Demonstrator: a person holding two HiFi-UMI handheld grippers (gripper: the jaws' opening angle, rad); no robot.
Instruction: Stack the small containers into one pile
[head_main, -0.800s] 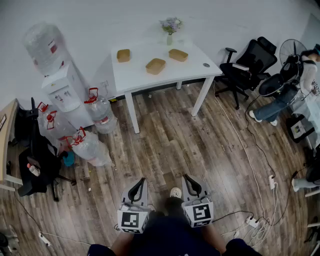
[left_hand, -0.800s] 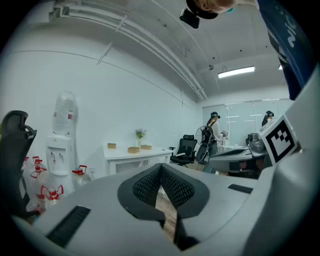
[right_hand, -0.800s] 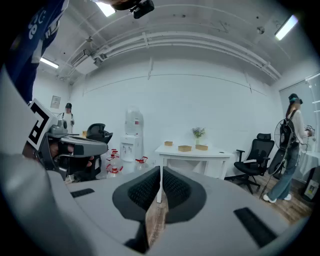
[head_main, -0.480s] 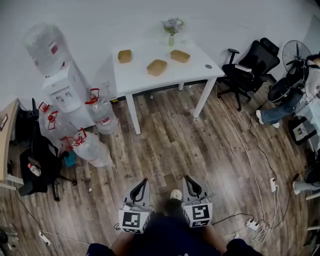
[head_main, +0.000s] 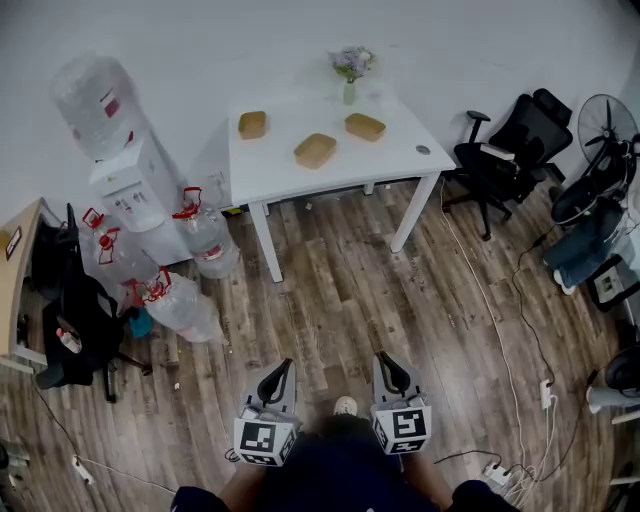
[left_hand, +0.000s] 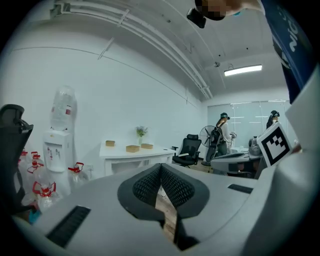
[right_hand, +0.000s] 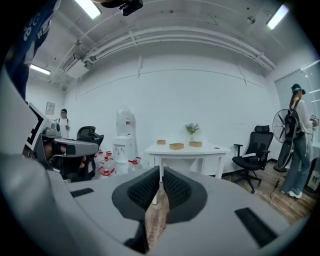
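Three small brown containers lie apart on a white table (head_main: 400, 160) far ahead: one at the left (head_main: 252, 124), one in the middle (head_main: 315, 150), one at the right (head_main: 365, 126). They also show small in the left gripper view (left_hand: 132, 148) and the right gripper view (right_hand: 176, 146). My left gripper (head_main: 282, 364) and right gripper (head_main: 382, 358) are held low over the wooden floor, well short of the table. Both are shut with nothing between the jaws.
A water dispenser (head_main: 125, 170) and several large water bottles (head_main: 185, 305) stand left of the table. A flower vase (head_main: 349, 75) sits at the table's back. Black office chairs (head_main: 505, 155), a fan (head_main: 605, 125) and floor cables (head_main: 510, 300) are on the right. A person (right_hand: 297, 145) stands at the far right.
The view has shifted: the table and dispenser sit a little lower and more to the right in the head view. Both grippers stay shut, side by side.
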